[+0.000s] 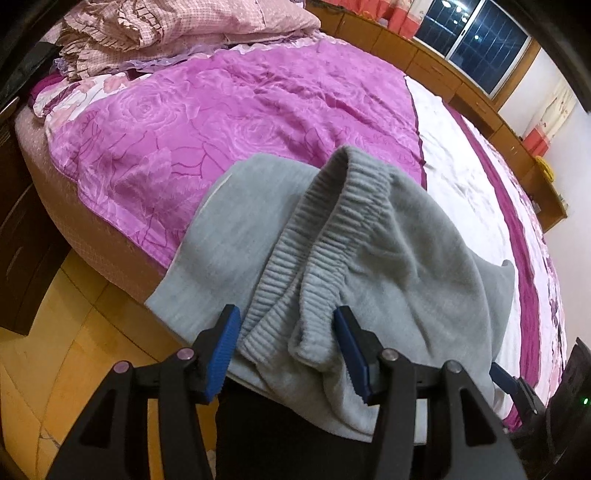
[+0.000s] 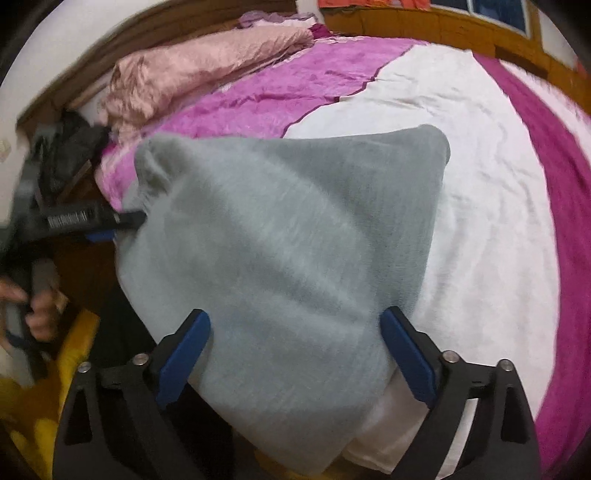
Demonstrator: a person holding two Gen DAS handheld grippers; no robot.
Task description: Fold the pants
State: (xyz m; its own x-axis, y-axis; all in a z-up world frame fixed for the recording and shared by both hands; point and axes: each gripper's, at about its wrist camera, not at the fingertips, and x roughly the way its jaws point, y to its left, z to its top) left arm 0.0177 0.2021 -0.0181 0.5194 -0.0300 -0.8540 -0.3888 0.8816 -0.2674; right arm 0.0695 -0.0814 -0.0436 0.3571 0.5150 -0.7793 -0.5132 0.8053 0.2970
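Note:
Grey fleece pants [image 1: 388,258] lie folded on the bed's near edge, their ribbed waistband [image 1: 332,206] bunched and running toward the left wrist camera. My left gripper [image 1: 286,313] is shut on the near end of that waistband, which fills the gap between its blue pads. In the right wrist view the pants [image 2: 295,221] show as one smooth grey panel, with the left gripper [image 2: 127,221] at their left edge. My right gripper [image 2: 295,314] stands wide open over the near part of the panel, with cloth lying between its fingers [image 2: 184,350] but not pinched.
The bed carries a pink-purple rose quilt [image 1: 221,122] and a white sheet [image 1: 461,177]. Pink pillows and bedding [image 1: 166,29] pile up at the far left. A wooden ledge [image 1: 443,74] runs behind the bed. Yellow floor [image 1: 55,350] and a dark cabinet [image 1: 14,221] lie left. A hand [image 2: 40,306] holds the left gripper.

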